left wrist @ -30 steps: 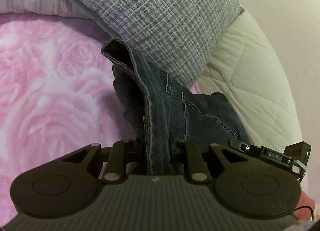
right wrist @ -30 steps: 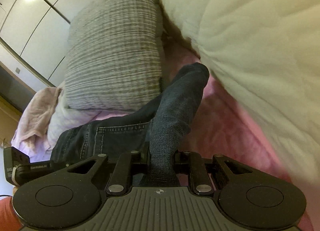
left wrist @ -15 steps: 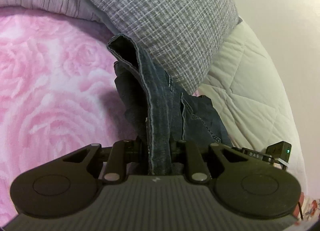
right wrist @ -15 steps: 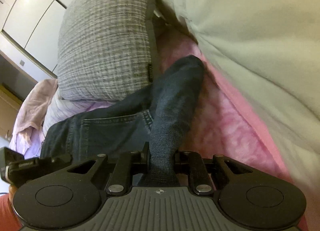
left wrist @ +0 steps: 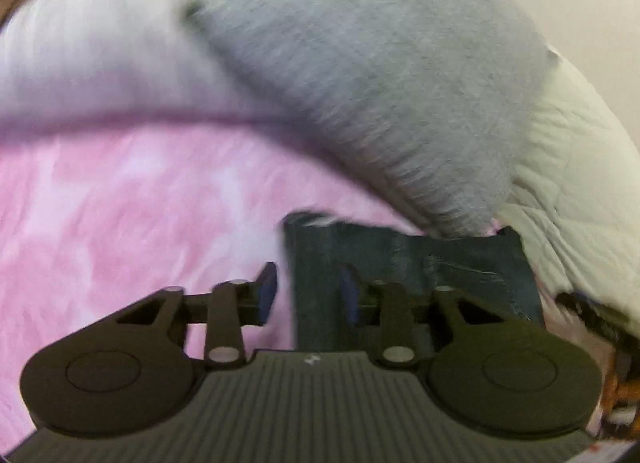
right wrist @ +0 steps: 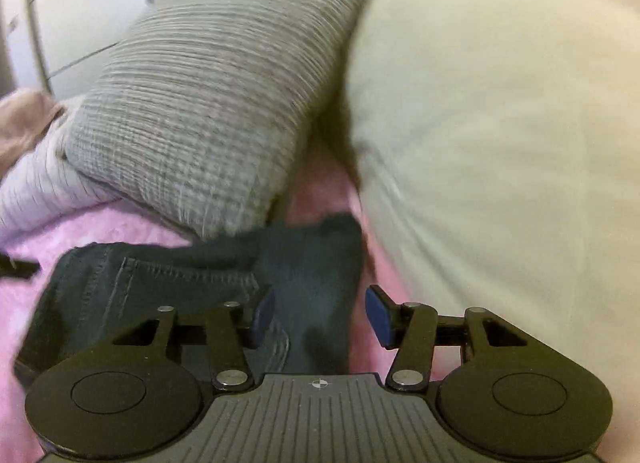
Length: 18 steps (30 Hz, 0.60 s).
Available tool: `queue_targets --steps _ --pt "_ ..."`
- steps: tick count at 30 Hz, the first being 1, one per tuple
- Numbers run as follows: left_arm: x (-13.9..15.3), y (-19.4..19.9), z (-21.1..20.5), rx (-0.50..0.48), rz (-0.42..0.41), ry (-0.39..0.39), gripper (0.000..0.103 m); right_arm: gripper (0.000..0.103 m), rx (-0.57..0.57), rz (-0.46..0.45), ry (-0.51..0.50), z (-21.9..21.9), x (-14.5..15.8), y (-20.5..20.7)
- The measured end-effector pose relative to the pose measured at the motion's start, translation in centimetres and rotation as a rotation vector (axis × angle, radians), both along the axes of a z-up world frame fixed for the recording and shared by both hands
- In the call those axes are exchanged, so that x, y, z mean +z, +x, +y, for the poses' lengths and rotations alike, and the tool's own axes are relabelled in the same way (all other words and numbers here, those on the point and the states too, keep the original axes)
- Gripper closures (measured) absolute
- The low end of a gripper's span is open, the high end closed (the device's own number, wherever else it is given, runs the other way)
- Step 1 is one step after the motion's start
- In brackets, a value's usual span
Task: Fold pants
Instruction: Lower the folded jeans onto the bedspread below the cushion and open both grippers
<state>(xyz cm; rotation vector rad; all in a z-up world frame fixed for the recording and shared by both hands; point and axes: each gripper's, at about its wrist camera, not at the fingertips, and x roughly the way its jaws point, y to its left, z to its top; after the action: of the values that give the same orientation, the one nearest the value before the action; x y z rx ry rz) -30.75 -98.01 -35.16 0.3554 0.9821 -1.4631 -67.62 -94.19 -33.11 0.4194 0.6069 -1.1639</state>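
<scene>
The dark blue denim pants [left wrist: 404, 267] lie folded flat on the pink rose-patterned blanket [left wrist: 132, 215], just in front of the pillows. My left gripper [left wrist: 307, 291] is open; its blue pads straddle the pants' left edge without pinching the cloth. In the right wrist view the pants [right wrist: 192, 283] show a back pocket and a folded right end. My right gripper [right wrist: 319, 315] is open over that right end, with the cloth lying loose below the pads. Both views are blurred by motion.
A grey woven pillow [right wrist: 208, 103] leans right behind the pants. A cream quilted duvet [right wrist: 500, 135] bulges to the right, close to the pants' edge. A pale striped pillow [left wrist: 92, 59] lies at the back left. Pink blanket stretches to the left.
Both grippers have opened and let go of the denim. The pants, held up in a ridge before, now lie flat on the blanket. Both grippers have drawn back.
</scene>
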Motion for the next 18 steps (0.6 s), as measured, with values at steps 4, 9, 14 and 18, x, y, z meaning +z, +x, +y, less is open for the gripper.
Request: queue_targets --steps 4,9,14,18 --pt "-1.1 -4.5 -3.2 -0.155 -0.149 -0.021 0.082 0.072 0.007 0.052 -0.033 -2.7 -2.3 1.7" --pt "-5.3 -5.9 -6.5 -0.186 -0.226 0.027 0.081 0.072 0.044 0.155 0.047 -5.7 -6.6 3.2" --pt "-3.8 -5.8 -6.4 -0.201 -0.252 0.039 0.082 0.072 0.031 0.197 0.055 -4.4 -4.5 2.9" --pt "-0.8 -6.4 -2.5 -0.182 -0.278 0.027 0.082 0.072 -0.002 0.066 0.070 1.5 -1.5 0.1"
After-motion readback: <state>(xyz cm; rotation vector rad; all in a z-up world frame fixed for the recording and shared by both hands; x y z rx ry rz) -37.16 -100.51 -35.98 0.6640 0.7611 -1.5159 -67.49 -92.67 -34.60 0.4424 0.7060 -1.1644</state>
